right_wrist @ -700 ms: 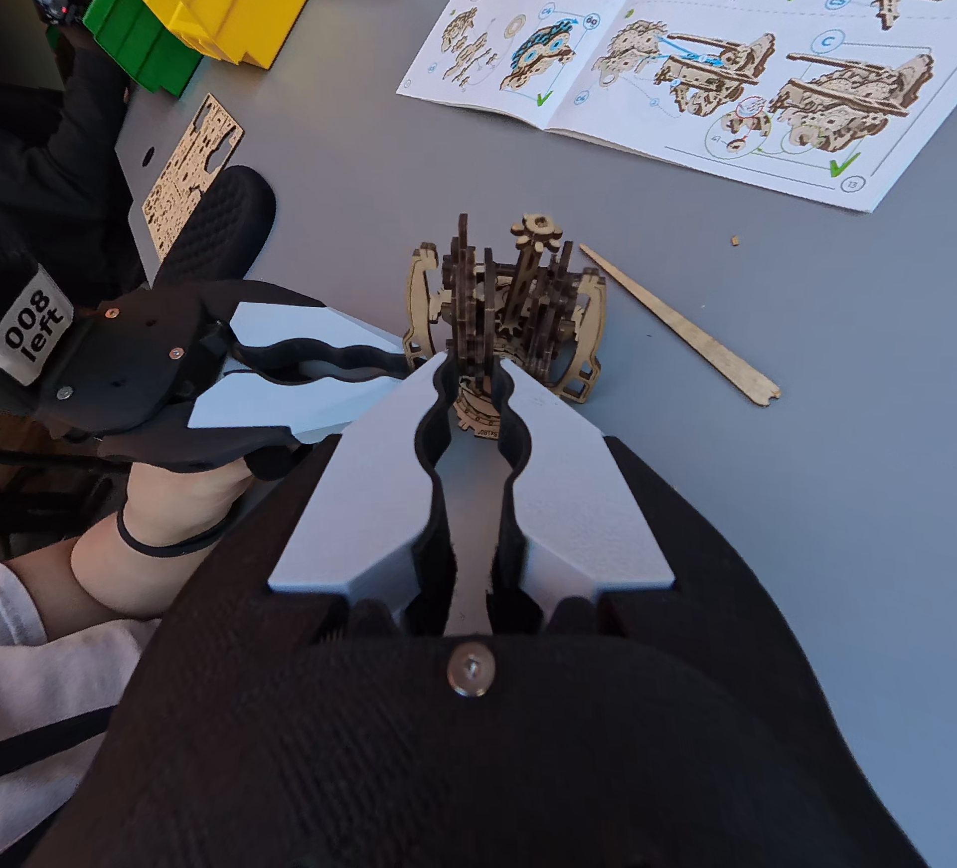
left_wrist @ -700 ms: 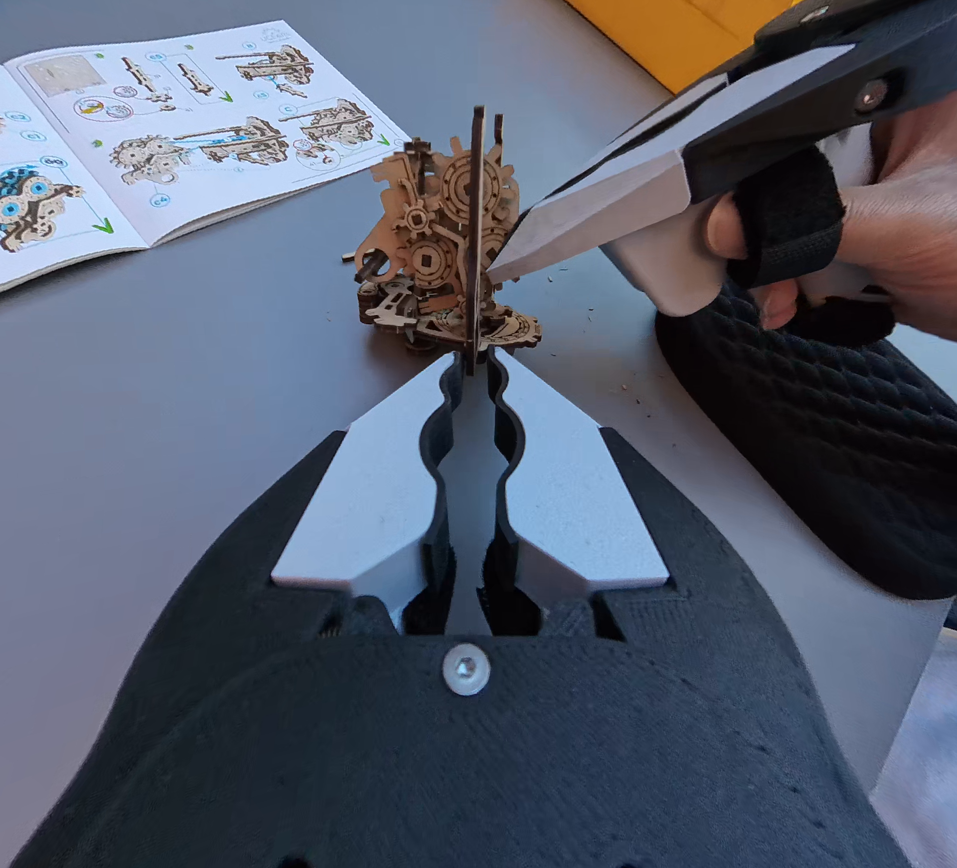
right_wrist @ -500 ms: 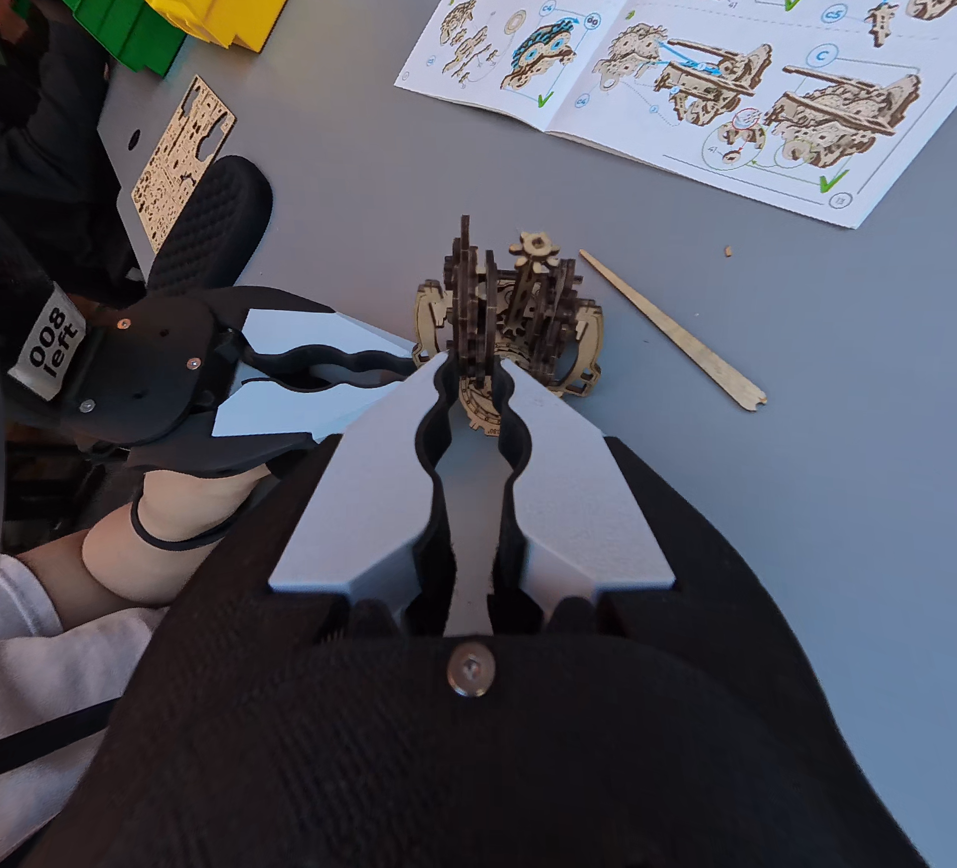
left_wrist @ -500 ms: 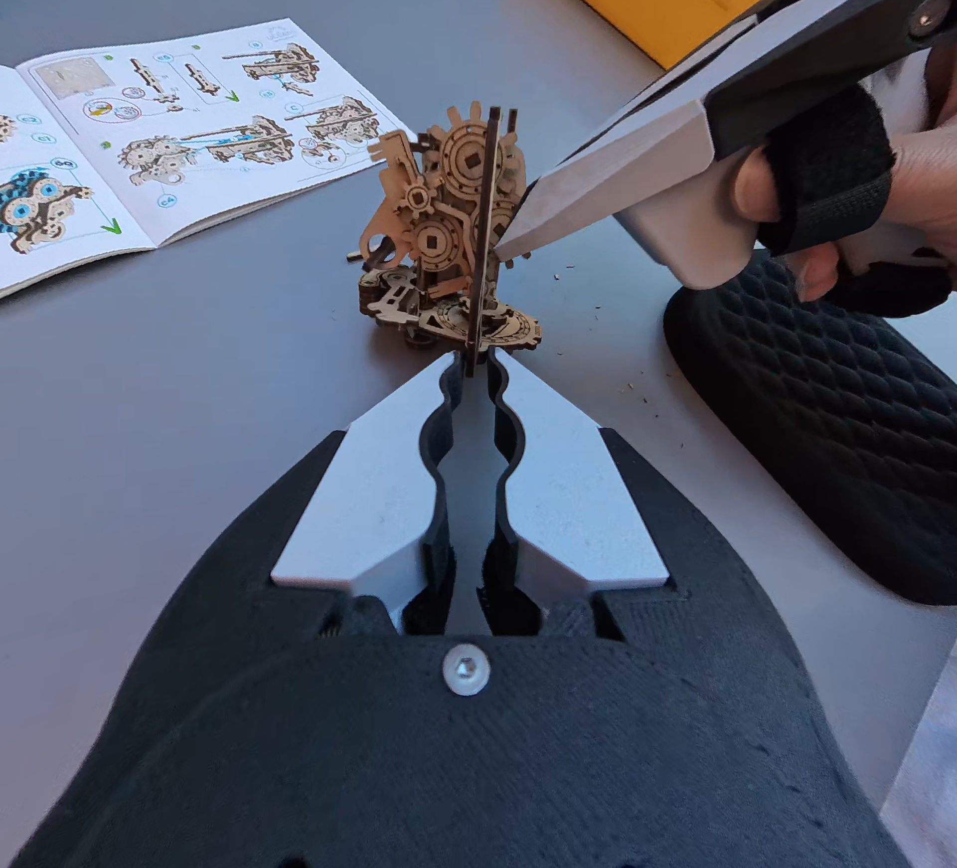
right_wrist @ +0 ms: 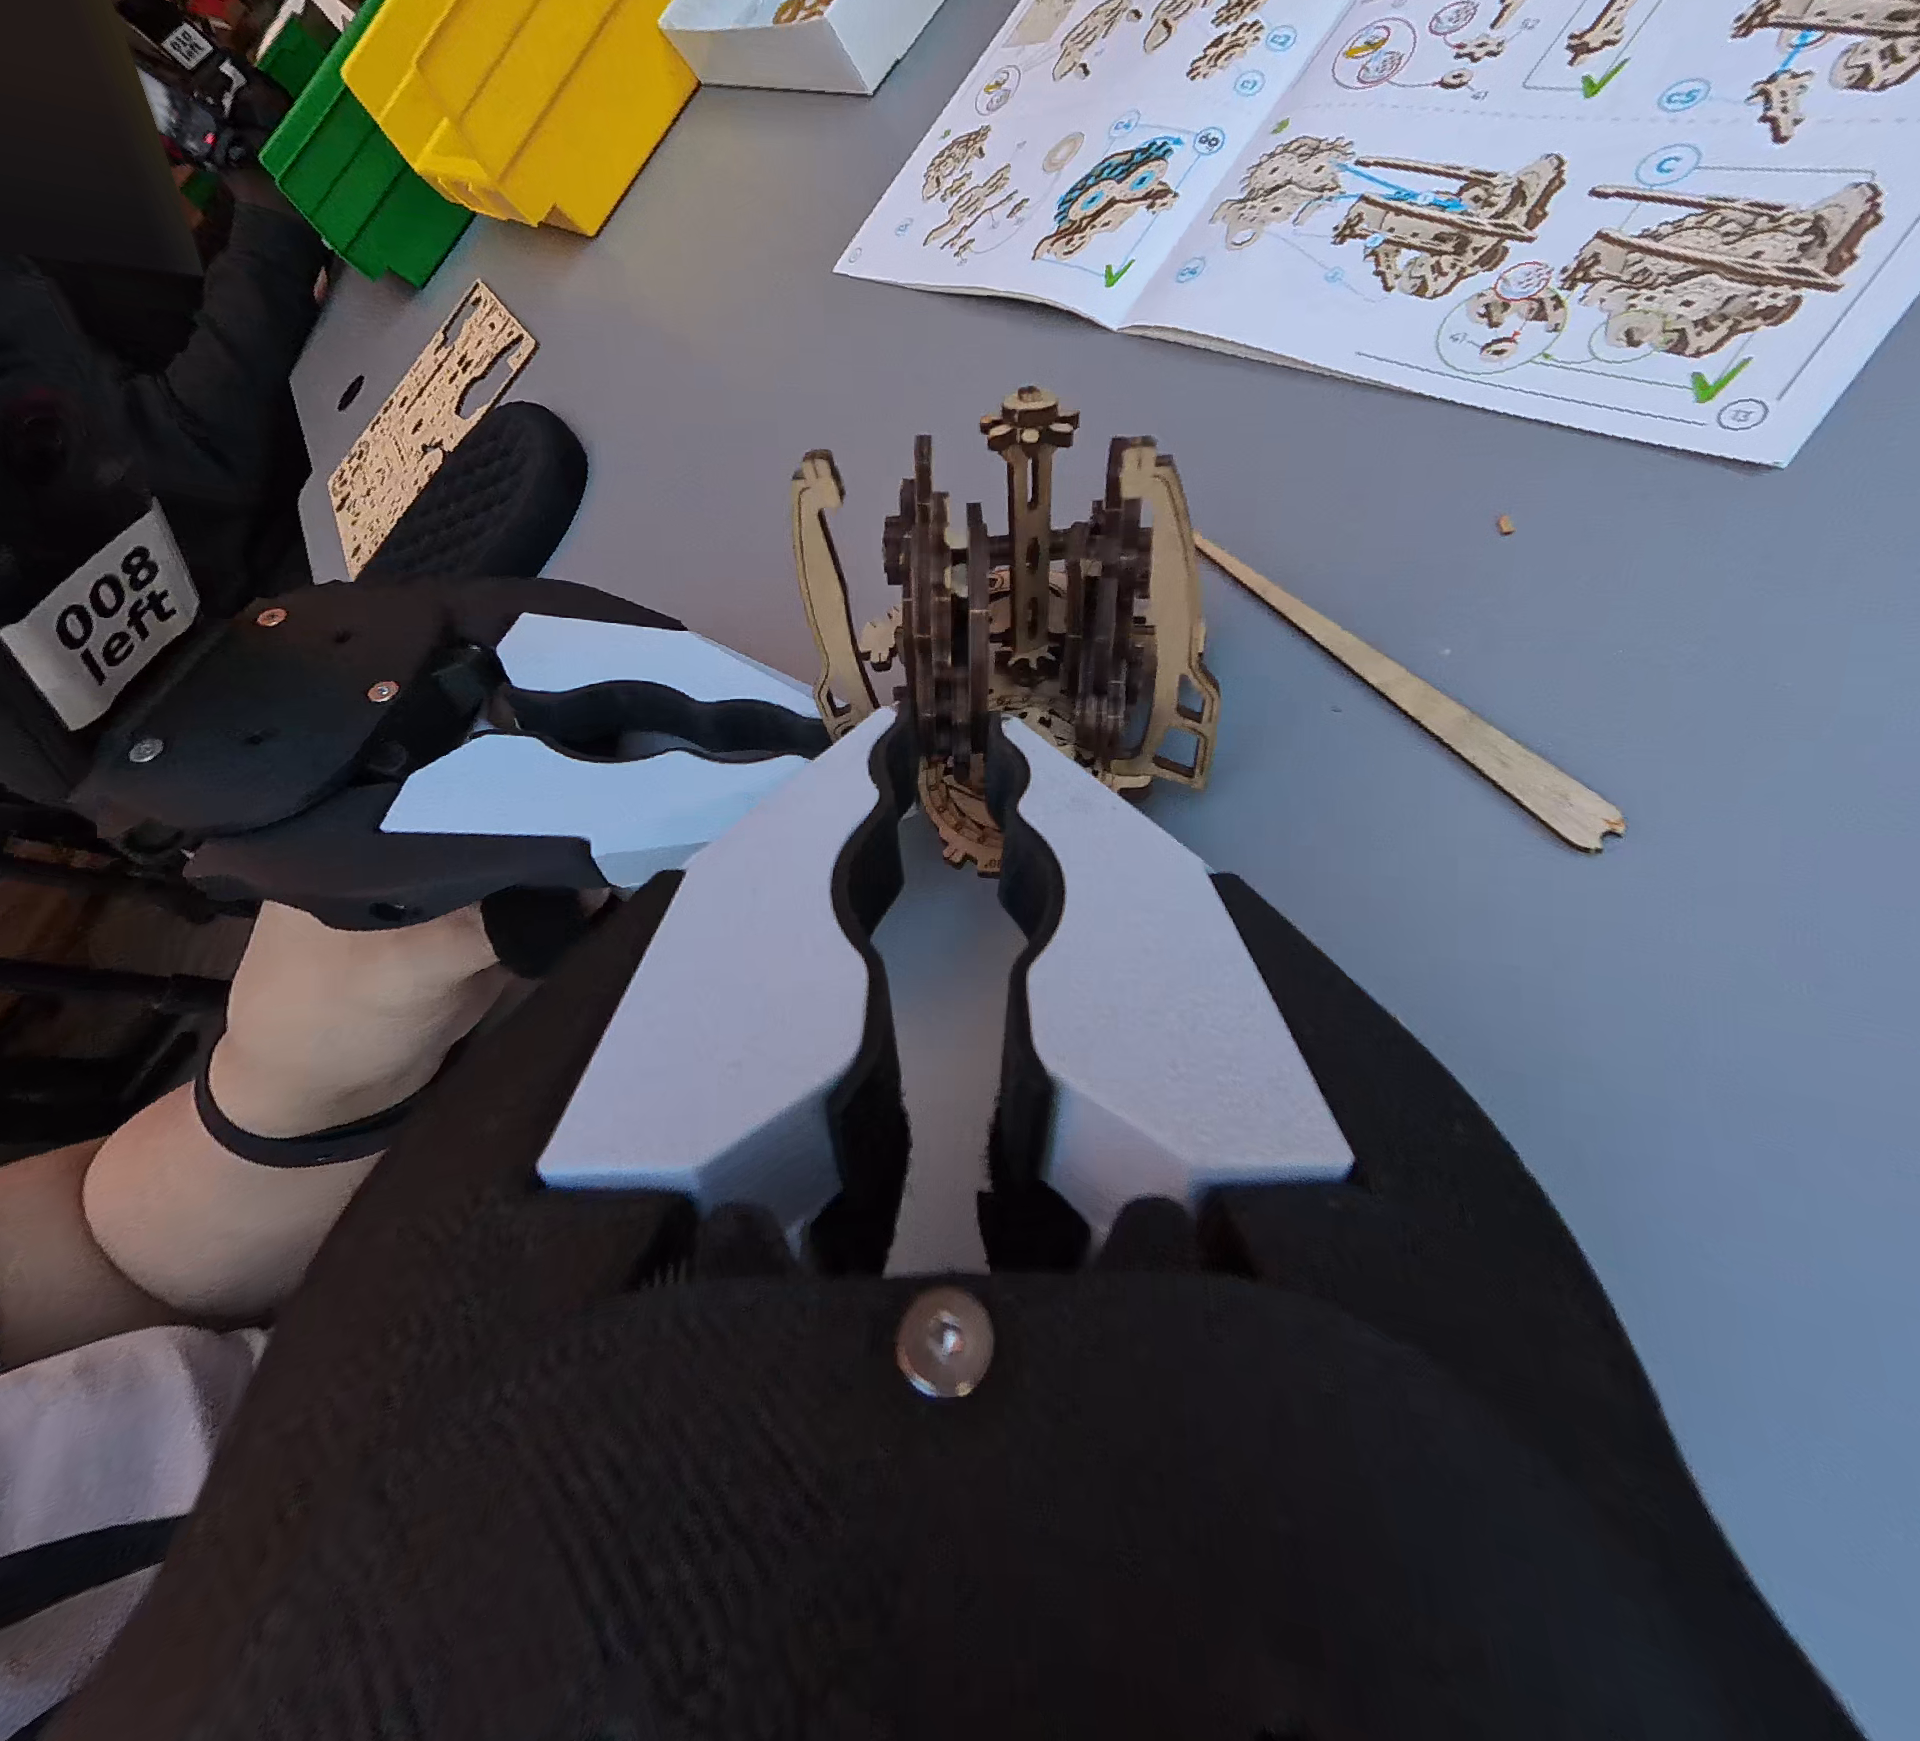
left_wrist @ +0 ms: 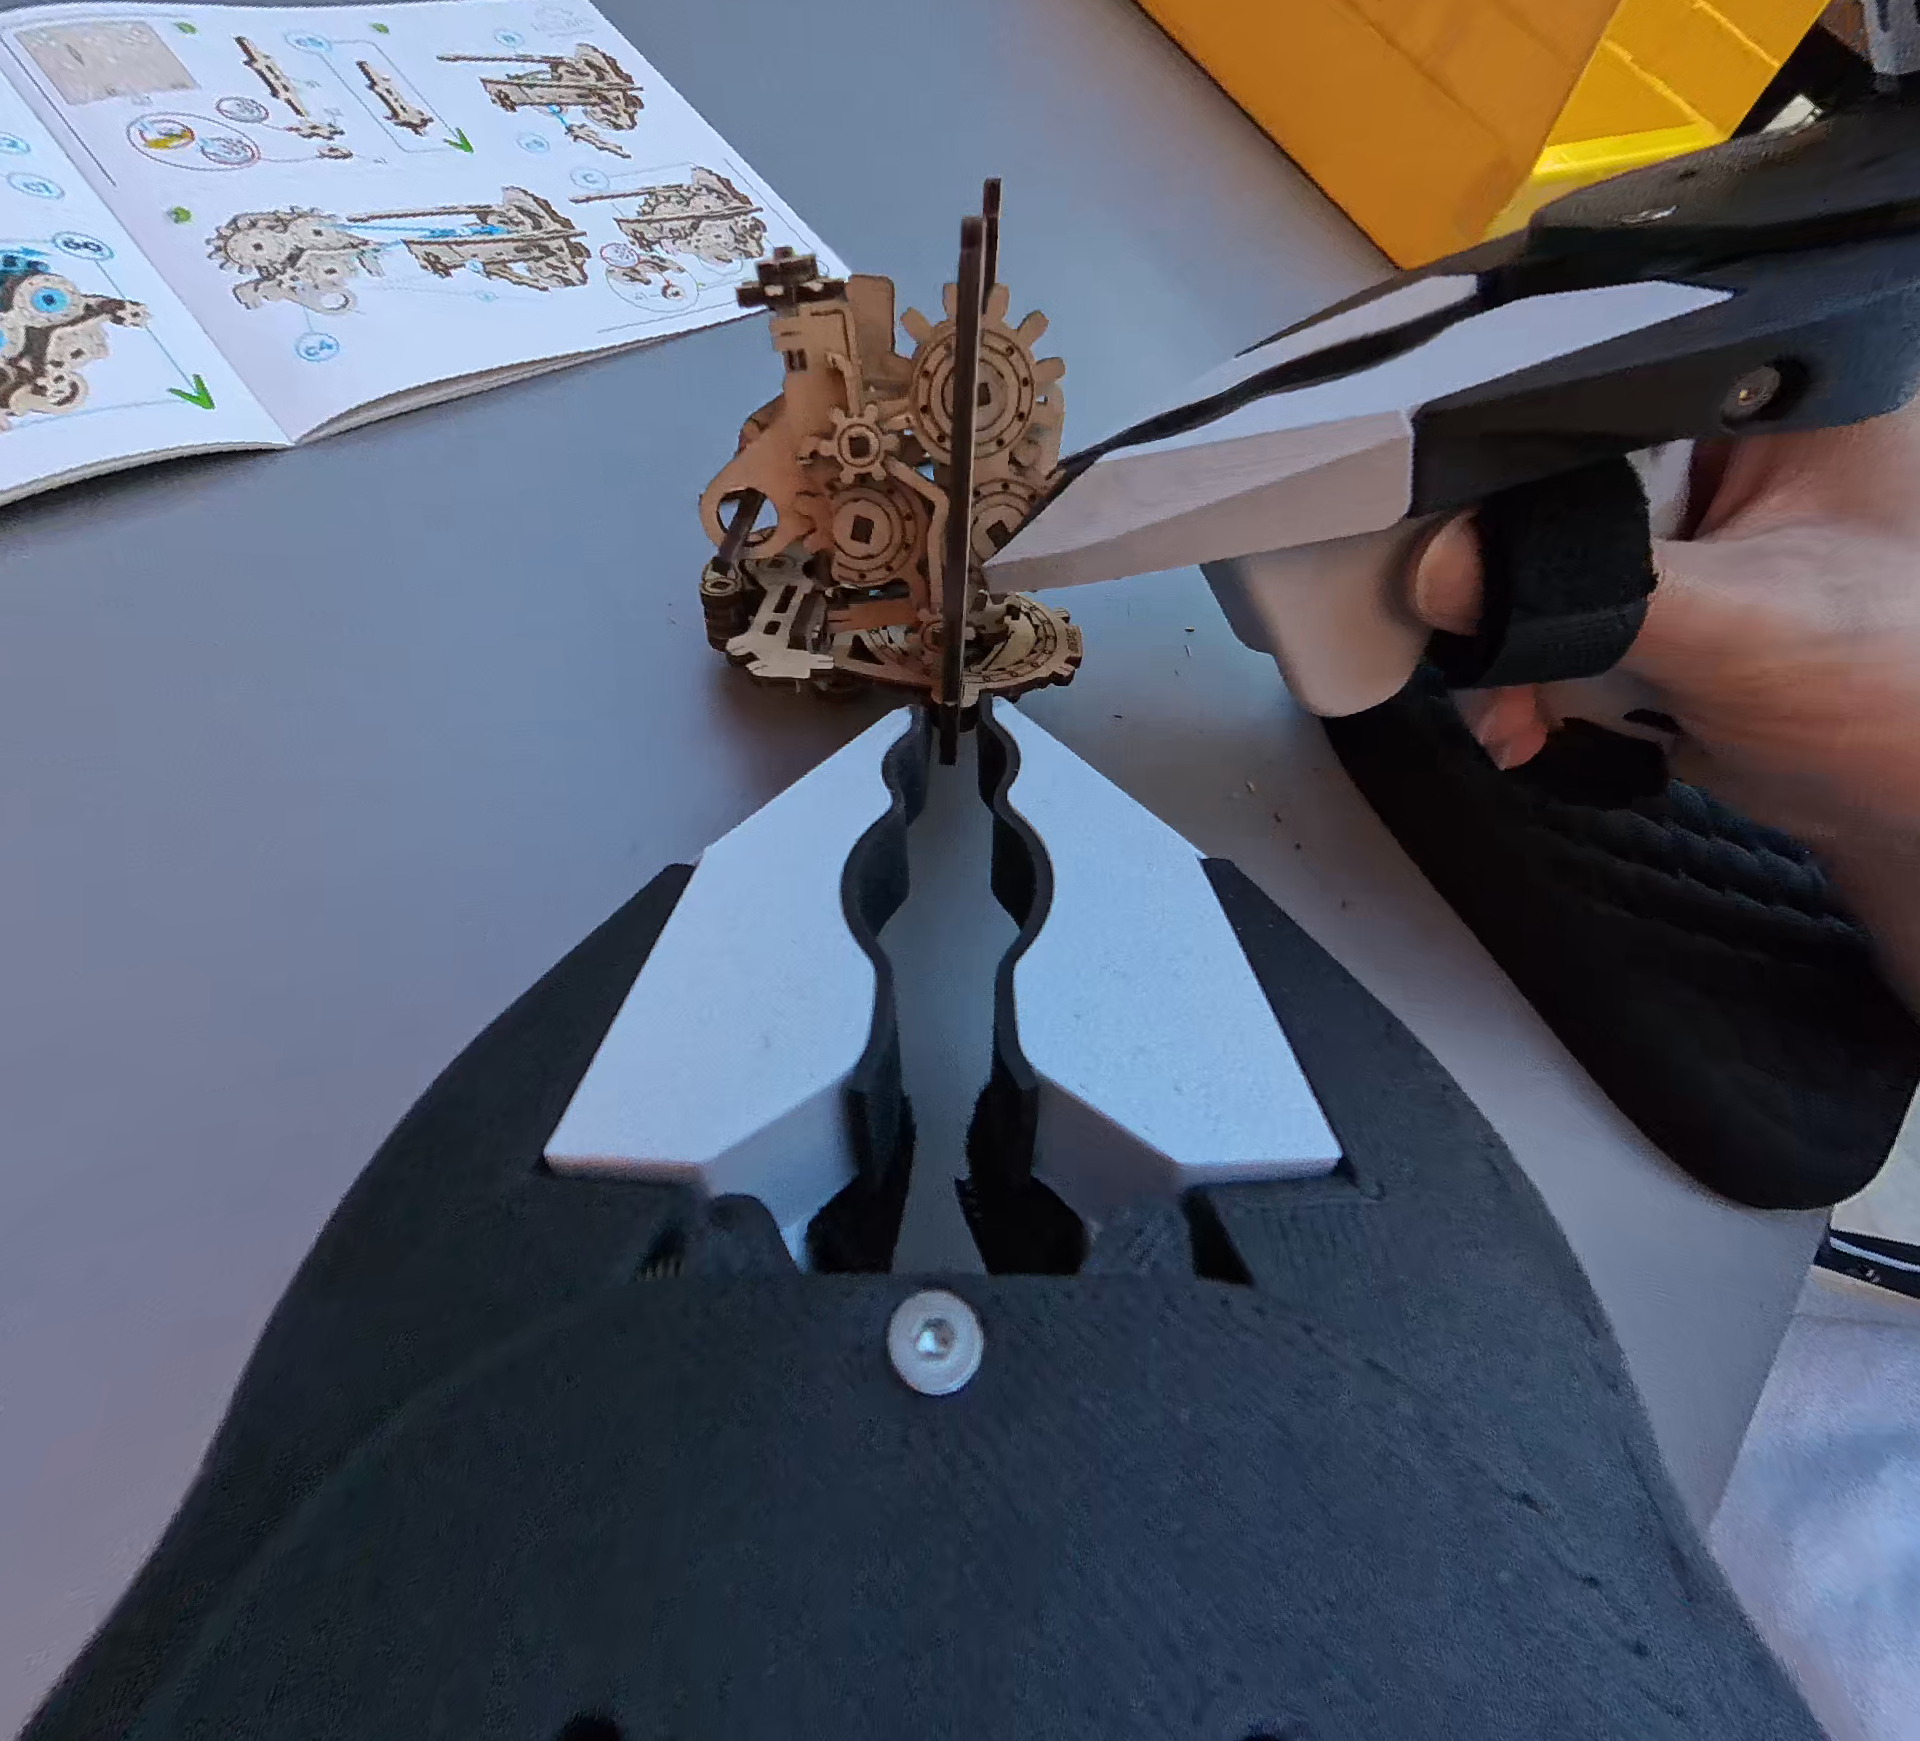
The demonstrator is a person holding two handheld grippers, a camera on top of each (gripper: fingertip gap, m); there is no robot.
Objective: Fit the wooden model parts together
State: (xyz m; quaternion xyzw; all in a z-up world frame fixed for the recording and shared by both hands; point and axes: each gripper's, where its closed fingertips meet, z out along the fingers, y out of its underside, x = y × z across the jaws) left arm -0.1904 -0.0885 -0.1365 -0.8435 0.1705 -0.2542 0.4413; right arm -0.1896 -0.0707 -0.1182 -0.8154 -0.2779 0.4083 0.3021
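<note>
**Pressing the Model Parts Together**

Working on the model point(left_wrist: 883, 496), standing upright on the grey counter point(left_wrist: 416, 756), near the open booklet point(left_wrist: 416, 216). Pinching the thin upright plate at its near edge with the left hand-held gripper point(left_wrist: 945, 730), jaws narrow and closed on the wood. Nipping a toothed disc in the middle of the model with the right hand-held gripper point(right_wrist: 951, 741), jaws also narrow and closed on the wood, reaching in from the other side.

Probably seating a part into its slot, with one side holding and the other pushing.

Doing it well most likely meaning:

- Holding the left side firm and low, so the model is not tipping or sliding.
- Pushing with the right side slowly and straight along the slot, not twisting.
- Squeezing only a little, since wood this thin is looking easy to snap.
- Watching the small gear point(right_wrist: 1029, 424) on the tall post at the top, as a bump could be knocking it loose.
- Steering clear of the flat stick point(right_wrist: 1403, 694) lying just beside the model.
- Checking against the booklet before letting go.
</note>
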